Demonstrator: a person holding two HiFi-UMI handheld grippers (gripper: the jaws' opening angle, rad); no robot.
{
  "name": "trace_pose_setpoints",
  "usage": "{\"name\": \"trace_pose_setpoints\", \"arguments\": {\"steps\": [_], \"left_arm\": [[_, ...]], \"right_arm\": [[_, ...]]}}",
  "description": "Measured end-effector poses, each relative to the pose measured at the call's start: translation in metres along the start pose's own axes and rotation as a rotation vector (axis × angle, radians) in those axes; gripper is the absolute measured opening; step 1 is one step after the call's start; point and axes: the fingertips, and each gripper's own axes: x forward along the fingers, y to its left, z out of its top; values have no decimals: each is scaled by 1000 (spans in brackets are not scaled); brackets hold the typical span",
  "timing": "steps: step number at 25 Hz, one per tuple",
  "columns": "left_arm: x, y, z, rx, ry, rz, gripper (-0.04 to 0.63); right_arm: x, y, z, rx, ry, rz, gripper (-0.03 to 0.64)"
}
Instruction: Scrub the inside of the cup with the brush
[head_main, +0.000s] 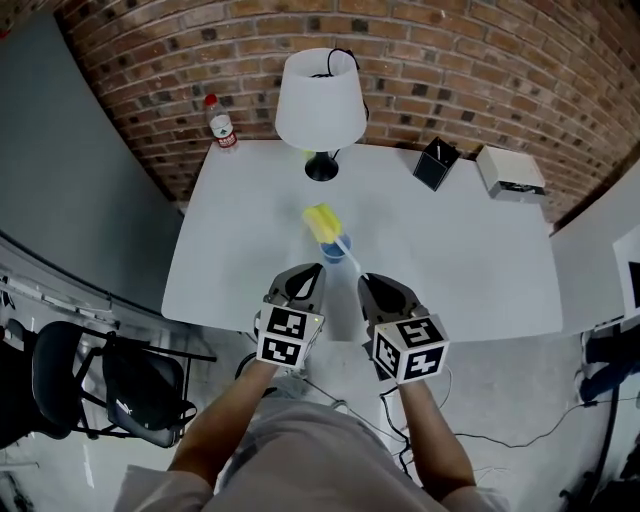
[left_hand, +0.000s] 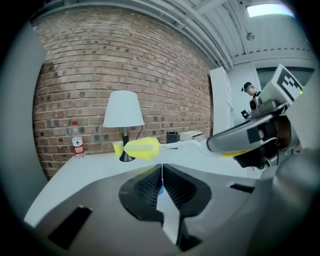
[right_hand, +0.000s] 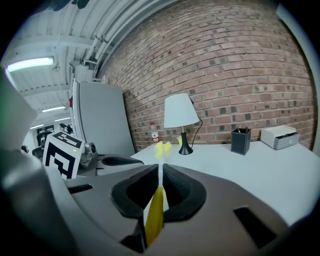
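A small blue cup (head_main: 335, 250) stands near the front edge of the white table (head_main: 480, 260). My left gripper (head_main: 316, 268) reaches it from the left; in the left gripper view its jaws (left_hand: 161, 175) stand shut with a sliver of the blue cup (left_hand: 160, 189) pinched between the pads. My right gripper (head_main: 362, 280) is shut on the yellow handle (right_hand: 156, 215) of the brush. The brush's pale stem rises past the cup, and its yellow sponge head (head_main: 322, 222) hangs above and beyond the cup, also visible as the sponge head (left_hand: 142, 148) over the table.
A white lamp (head_main: 320, 100) stands at the back of the table with a small yellow cup (left_hand: 117, 148) beside its foot. A water bottle (head_main: 222, 124) is at the back left, a black pen holder (head_main: 436, 163) and a white box (head_main: 510, 172) at the back right. An office chair (head_main: 110, 385) stands on the floor at the left.
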Motion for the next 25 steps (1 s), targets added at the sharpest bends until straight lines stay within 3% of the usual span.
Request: {"name": "trace_pose_setpoints", "arguments": {"steps": [17, 25], "left_arm": [[-36, -17, 11, -101, -35, 29, 6], [-41, -23, 12, -106, -46, 16, 6]], "right_arm": [[-16, 16, 5, -25, -49, 0, 25], [-19, 18, 2, -24, -50, -7, 25]]}}
